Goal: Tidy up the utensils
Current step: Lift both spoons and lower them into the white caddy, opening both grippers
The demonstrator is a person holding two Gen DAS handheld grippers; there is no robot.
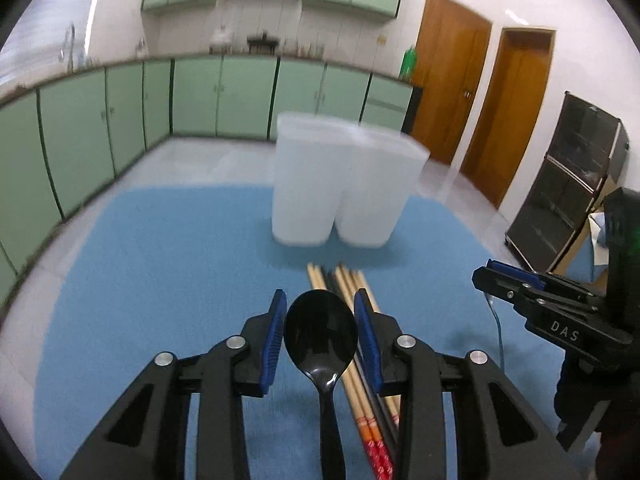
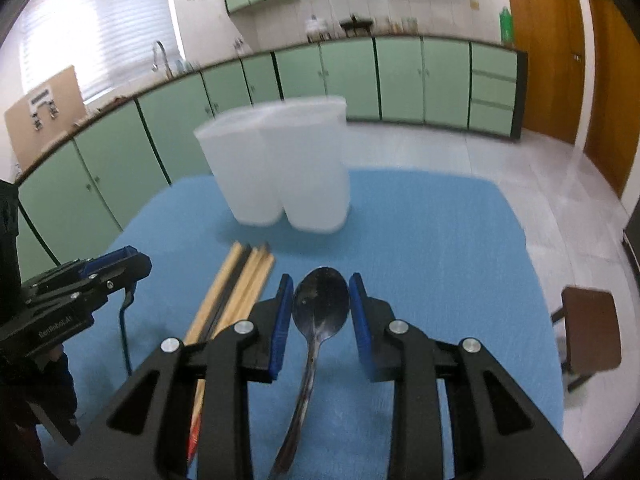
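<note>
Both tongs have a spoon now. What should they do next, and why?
Probably carry both spoons forward to the white holder and drop them in. The left tongs pinch the black spoon by its bowl, the right tongs pinch the metal spoon, and both look lifted off the blue mat. The chopsticks lie on it.

Two matching hand-held claws: the left claw [image 1: 320, 320] and right claw [image 2: 321, 304] share black angular plastic linkages, round silver pivot screws and ribbed blue finger pads [image 1: 274, 338]. White lettering marks the right claw's side: "DAS".
</note>
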